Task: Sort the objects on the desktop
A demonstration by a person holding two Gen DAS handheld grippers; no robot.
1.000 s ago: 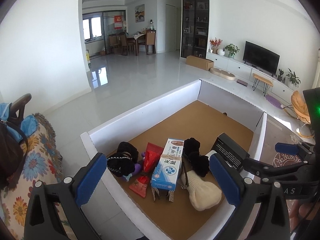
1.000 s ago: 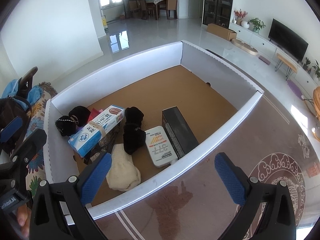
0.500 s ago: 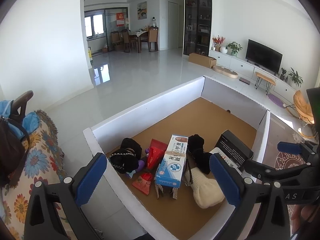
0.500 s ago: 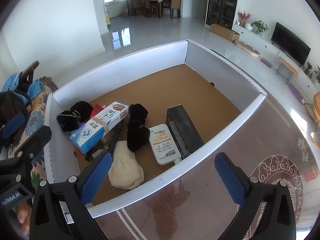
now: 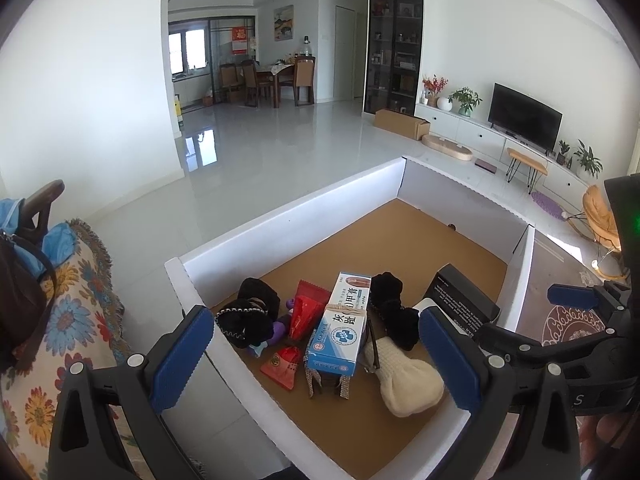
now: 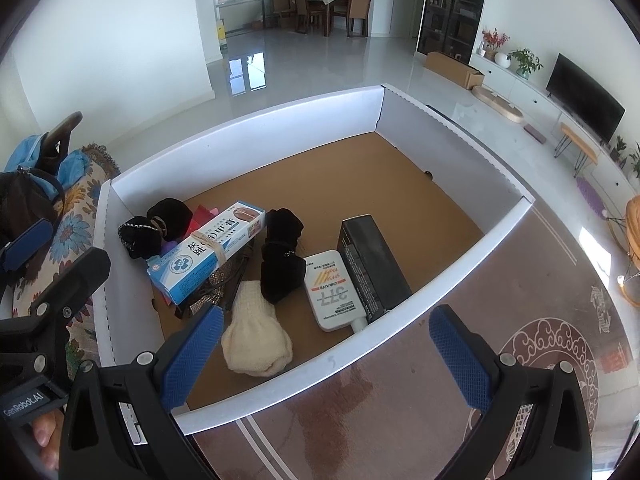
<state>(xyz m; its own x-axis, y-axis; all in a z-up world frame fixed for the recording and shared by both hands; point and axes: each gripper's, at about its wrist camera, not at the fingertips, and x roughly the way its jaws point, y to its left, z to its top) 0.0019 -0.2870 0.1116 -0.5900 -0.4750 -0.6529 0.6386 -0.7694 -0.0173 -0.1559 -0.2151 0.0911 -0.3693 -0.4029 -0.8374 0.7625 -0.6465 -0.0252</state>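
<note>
Both held above the near end of a large white-walled tray with a brown cardboard floor (image 6: 256, 136). Left gripper with blue ribbed pads (image 5: 316, 354): jaws spread wide, nothing between them. Right gripper with the same blue pads (image 6: 326, 354): also wide apart and empty, over the tray's near wall.

Clustered at the near end of the tray: a long blue-and-white carton bound with a rubber band (image 6: 206, 252), propped on a sparkly strap item, possibly a sandal. Just beside it, a cream knitted sock (image 6: 256, 340), touching a black velvet pouch (image 6: 280, 256). Next, a flat white bottle printed "377" (image 6: 332, 290), lying against a long black rectangular box (image 6: 374, 268). At the left, 2 black hair scrunchies (image 5: 256, 312) and red foil packets (image 5: 306, 312).
</note>
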